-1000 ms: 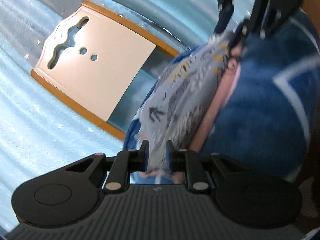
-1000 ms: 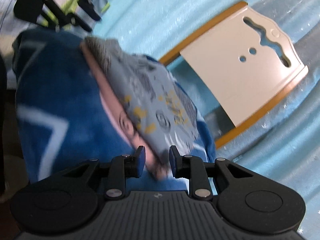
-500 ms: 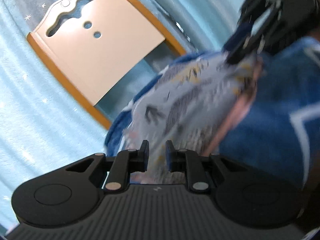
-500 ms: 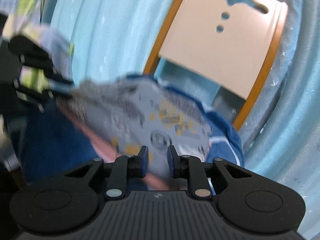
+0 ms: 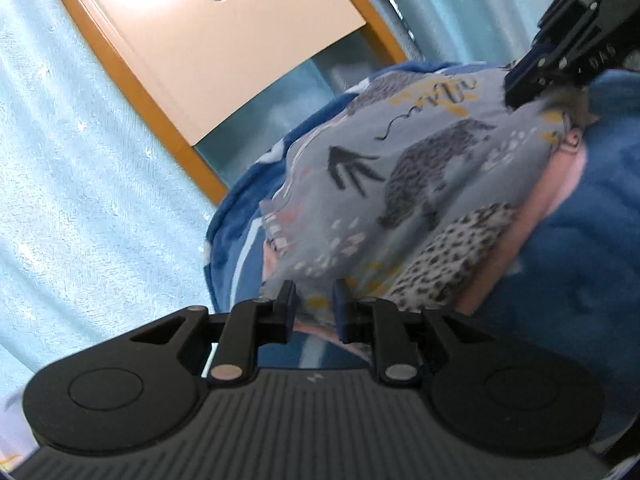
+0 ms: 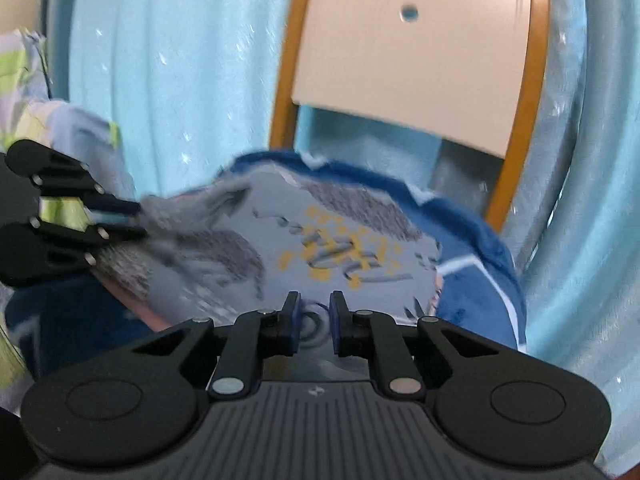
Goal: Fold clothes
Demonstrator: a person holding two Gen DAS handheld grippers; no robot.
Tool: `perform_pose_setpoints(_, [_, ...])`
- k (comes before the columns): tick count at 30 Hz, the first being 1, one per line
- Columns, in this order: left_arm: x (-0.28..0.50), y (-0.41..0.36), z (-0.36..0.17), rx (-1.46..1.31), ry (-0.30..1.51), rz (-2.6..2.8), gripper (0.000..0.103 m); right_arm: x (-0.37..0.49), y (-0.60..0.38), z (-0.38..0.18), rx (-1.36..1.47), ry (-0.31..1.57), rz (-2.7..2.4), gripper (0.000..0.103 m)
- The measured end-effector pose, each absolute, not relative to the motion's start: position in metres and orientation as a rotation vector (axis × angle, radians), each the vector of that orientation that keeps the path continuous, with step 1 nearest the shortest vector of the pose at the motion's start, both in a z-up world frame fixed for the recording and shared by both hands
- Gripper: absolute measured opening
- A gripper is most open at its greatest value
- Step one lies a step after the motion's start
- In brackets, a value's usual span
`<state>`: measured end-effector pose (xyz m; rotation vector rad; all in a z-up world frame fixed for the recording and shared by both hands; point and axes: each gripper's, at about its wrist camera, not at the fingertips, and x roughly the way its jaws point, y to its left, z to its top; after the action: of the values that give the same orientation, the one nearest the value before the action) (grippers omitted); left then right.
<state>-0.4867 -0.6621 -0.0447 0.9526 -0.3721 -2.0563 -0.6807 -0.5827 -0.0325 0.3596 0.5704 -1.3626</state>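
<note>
The small grey cotton garment printed with leopards and yellow dots (image 5: pixel 420 184) hung stretched between the two claws above a dark blue fleece blanket (image 5: pixel 592 240). The left claw (image 5: pixel 314 308) was narrowed onto one edge of it, and the right claw (image 6: pixel 313 320) pinched the opposite edge. It looked light, thin and limp, likely to sag and crease wherever unsupported. Corners or hems seemed the best holds, pinched firmly, since such cloth could slip free.
</note>
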Motion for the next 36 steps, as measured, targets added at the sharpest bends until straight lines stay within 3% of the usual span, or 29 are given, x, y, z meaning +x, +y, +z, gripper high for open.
perform_pose_setpoints(8, [-0.499, -0.643, -0.035, 0.907, -0.385, -2.134, 0.018, -0.722, -0.574, -0.029, 0.474, 0.39, -1.456, 0.016])
perform_pose_setpoints(16, [-0.477, -0.634, -0.044, 0.897, -0.395, -2.069, 0.018, -0.725, -0.553, -0.036, 0.501, 0.404, -1.477, 0.016])
perform_pose_setpoints(19, [-0.463, -0.624, -0.032, 0.834, -0.292, -2.116, 0.018, -0.72, -0.533, -0.025, 0.452, 0.348, -1.476, 0.016])
perform_pose_setpoints(29, [-0.467, -0.616, -0.04, 0.955, -0.307, -2.051, 0.017, -0.704, -0.525, -0.045, 0.513, 0.379, -1.461, 0.019])
perform_pose_setpoints(32, [-0.464, -0.607, -0.04, 0.956, -0.263, -2.029, 0.021, -0.703, -0.514, -0.044, 0.529, 0.393, -1.479, 0.021])
perform_pose_setpoints(34, [-0.462, -0.6, -0.04, 0.948, -0.215, -2.026, 0.03, -0.703, -0.505, -0.043, 0.548, 0.389, -1.489, 0.026])
perform_pose_setpoints(36, [-0.459, -0.592, -0.041, 0.939, -0.168, -2.023, 0.03, -0.701, -0.492, -0.044, 0.566, 0.373, -1.488, 0.03])
